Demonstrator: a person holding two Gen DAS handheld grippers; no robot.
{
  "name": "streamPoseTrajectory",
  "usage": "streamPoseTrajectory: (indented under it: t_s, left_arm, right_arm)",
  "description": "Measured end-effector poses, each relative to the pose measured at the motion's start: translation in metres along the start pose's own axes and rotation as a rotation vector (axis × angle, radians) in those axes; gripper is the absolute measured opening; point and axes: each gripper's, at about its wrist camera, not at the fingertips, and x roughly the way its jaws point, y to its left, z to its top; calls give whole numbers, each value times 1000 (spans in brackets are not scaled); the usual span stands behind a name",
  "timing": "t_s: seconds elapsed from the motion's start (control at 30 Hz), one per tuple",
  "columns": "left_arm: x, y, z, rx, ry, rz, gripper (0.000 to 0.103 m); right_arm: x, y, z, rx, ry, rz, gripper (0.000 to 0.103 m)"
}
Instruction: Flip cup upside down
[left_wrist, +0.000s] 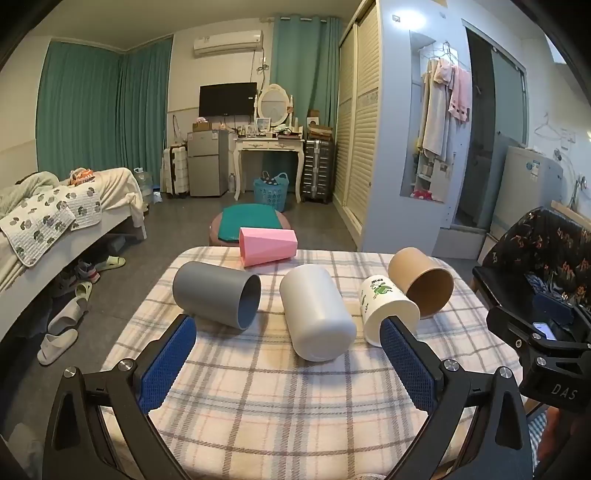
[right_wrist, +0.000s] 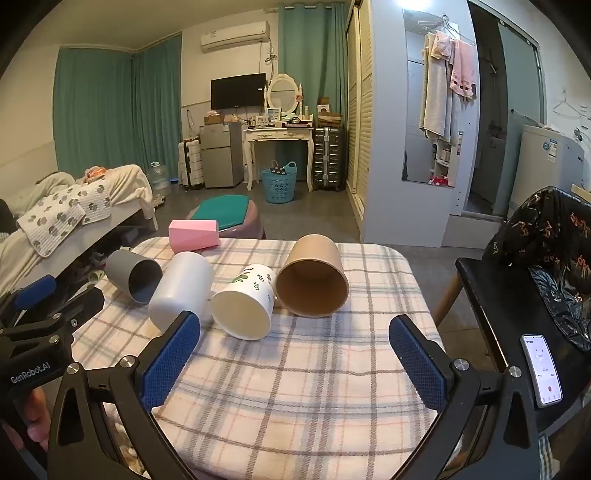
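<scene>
**Cups lie on their sides, none gripped yet**

Cups, five of them, lie tipped over on the plaid-covered table (left_wrist: 258, 406): a grey cup (left_wrist: 218, 295), a plain white cup (left_wrist: 317, 314), a printed white cup (left_wrist: 388, 310), a brown paper cup (left_wrist: 421, 280) and, at the far edge, a pink cup (left_wrist: 267, 245). The left gripper (left_wrist: 288, 328) hangs over the near side with its jaws spread wide, holding nothing; the right gripper (right_wrist: 295, 332) is equally released and empty.

Which cup goes first I cannot tell. A sound approach, I judge, is to close across a cup's body at mid-length, lift it free of its neighbours, rotate until the mouth faces down, then set it on flat cloth.

The right wrist view looks into the open mouths of the printed white and brown cups and shows a phone (right_wrist: 541, 369) on the black chair (right_wrist: 491, 295). The left wrist view shows the plain white cup's closed base.
</scene>
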Motion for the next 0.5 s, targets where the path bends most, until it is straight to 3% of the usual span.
streamPoseTrajectory:
  t_s: [0.5]
  left_arm:
    - [0, -1, 0, 5, -6, 0, 103]
  right_arm:
    - [0, 4, -2, -4, 1, 7, 103]
